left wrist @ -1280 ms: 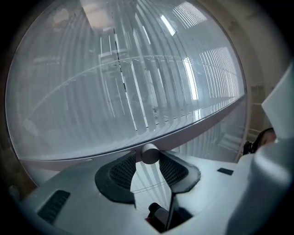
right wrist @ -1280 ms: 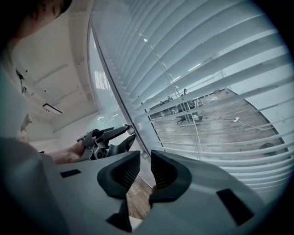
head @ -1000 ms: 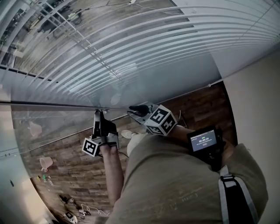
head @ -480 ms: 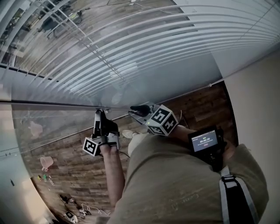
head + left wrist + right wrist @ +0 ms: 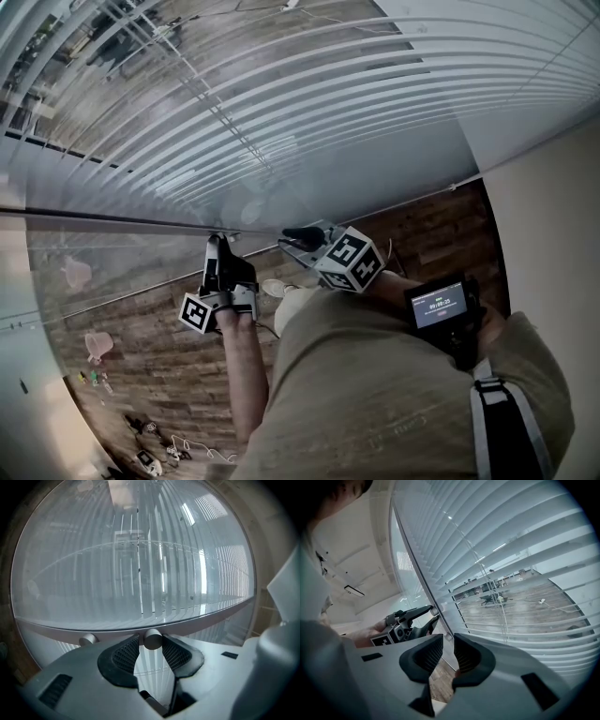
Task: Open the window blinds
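Both grippers stand where they stood a second before, and the knob is still between the left one's jaws. Left gripper: its ribbed black pads close at their tips on a small grey cylindrical knob. The knob juts from the smooth grey rail under the blinds, and a second knob sits just to its left. The blinds are flat white slats strung on thin cords, rising above and ahead of both tools. Right gripper: jaws slightly apart, empty, near the rail, just beside the left gripper.
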Tool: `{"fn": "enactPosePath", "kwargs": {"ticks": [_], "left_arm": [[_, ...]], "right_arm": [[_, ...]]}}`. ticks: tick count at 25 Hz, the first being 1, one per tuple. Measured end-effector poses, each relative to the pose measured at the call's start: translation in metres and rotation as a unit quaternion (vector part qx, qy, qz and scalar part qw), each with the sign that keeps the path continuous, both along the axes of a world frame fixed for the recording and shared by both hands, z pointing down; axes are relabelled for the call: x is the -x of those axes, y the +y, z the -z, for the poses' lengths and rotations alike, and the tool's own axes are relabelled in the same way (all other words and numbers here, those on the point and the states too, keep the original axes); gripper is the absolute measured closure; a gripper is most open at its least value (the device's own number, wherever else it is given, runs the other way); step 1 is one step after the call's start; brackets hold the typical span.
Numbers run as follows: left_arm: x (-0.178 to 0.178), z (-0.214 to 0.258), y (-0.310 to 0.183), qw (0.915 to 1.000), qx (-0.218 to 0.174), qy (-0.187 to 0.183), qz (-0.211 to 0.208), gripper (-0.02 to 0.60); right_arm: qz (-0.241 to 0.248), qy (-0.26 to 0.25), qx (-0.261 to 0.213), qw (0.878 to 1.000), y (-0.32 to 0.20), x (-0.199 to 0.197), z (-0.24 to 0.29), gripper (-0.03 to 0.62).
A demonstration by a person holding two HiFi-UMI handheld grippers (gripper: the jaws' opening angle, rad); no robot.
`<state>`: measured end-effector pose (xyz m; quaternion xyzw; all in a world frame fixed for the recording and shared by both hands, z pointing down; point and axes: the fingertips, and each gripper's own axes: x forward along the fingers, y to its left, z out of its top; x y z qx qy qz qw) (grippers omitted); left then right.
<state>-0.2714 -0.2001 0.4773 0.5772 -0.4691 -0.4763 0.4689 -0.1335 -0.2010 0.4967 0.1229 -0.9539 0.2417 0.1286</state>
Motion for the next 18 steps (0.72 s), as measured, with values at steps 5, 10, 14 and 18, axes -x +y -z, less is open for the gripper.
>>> {"fn": "enactPosePath", "kwargs": {"ticks": [5,10,14,18], "left_arm": [[0.000,-0.002,0.001,1.0000,-0.005,0.002,0.003,0.417],[0.001,0.002,-0.001,1.0000,-0.009,0.003,-0.001,0.417],[-0.001,-0.001,-0.002,0.9997,-0.010,0.007,-0.019,0.417],[0.000,-0.010,-0.002,0.9993,-0.013,0.013,-0.033,0.417]], "right_arm": [[-0.006,-0.001,-0.001,1.000,-0.001,-0.003,-0.003,0.516],[-0.019,-0.005,-0.008,1.000,-0.003,0.002,0.006,0.516],[-0.025,-0.010,-0.027,0.999,-0.001,0.013,0.009,0.516],[-0.048,-0.025,-0.049,0.997,-0.006,0.025,0.011,0.516]]}}
